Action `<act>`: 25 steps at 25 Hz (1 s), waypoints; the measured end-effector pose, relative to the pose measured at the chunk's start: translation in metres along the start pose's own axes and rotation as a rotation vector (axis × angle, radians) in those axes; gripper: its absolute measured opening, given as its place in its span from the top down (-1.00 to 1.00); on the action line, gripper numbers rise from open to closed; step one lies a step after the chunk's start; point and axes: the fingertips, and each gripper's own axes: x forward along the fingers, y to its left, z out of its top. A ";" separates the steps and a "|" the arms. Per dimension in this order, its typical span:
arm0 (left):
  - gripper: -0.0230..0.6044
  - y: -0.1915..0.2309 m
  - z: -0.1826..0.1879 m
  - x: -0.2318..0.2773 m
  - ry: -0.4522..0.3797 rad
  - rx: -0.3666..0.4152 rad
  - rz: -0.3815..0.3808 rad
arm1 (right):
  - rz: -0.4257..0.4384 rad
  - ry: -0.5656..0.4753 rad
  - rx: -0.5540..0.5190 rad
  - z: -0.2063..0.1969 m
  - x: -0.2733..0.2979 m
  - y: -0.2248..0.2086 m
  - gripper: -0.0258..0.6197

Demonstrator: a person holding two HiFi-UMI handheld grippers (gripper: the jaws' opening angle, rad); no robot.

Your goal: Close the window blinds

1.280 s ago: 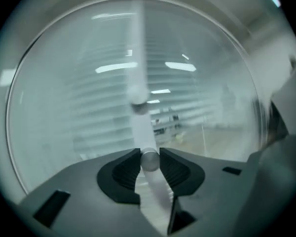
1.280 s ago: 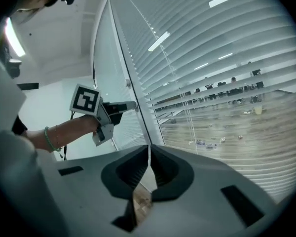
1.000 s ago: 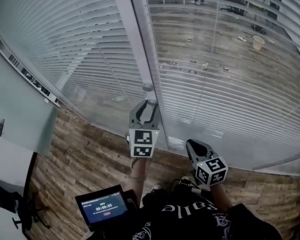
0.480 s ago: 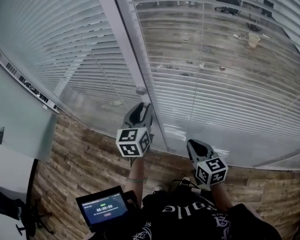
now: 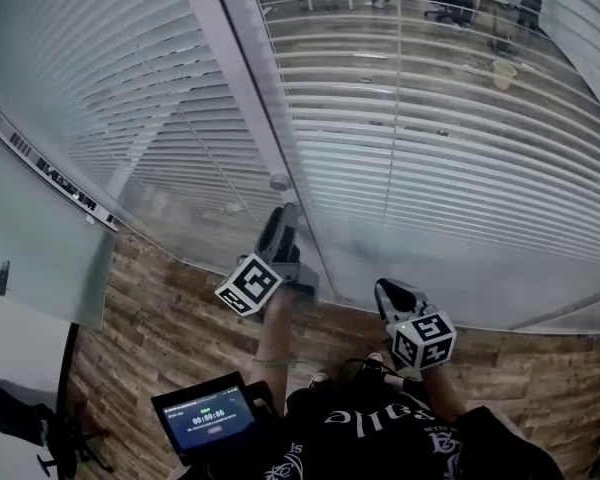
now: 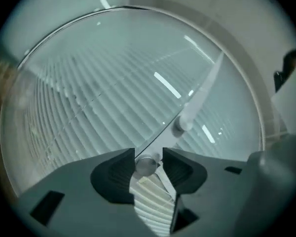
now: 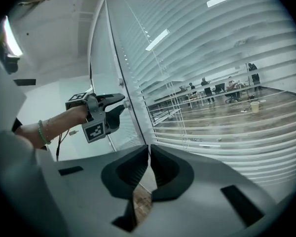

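Many blind slats (image 5: 450,158) part-tilted (room (image 5: 380,30) visible between).

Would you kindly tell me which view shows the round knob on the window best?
The left gripper view: the knob sits close-up between the left hand-held gripper's opening jaws. The head view shows it small; the right gripper view, barely.

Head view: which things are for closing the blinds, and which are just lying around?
For the job:
blinds
knob
left gripper, jaws opening with the knob between them

Just lying about:
tablet low by the person
cup on the floor behind the glass
right gripper, shut and empty
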 end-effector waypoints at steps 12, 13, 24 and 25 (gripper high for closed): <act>0.53 -0.002 -0.024 0.006 0.369 1.387 0.155 | -0.065 0.010 0.014 -0.004 -0.001 0.002 0.84; 0.53 -0.002 -0.025 0.005 0.360 1.381 0.137 | -0.070 0.010 0.018 -0.005 -0.003 0.005 0.84; 0.28 0.017 -0.081 -0.099 0.496 0.743 -0.083 | -0.193 -0.011 0.118 -0.051 -0.021 0.073 0.84; 0.37 0.023 -0.090 -0.118 0.532 0.717 -0.106 | -0.215 -0.015 0.140 -0.060 -0.024 0.085 0.84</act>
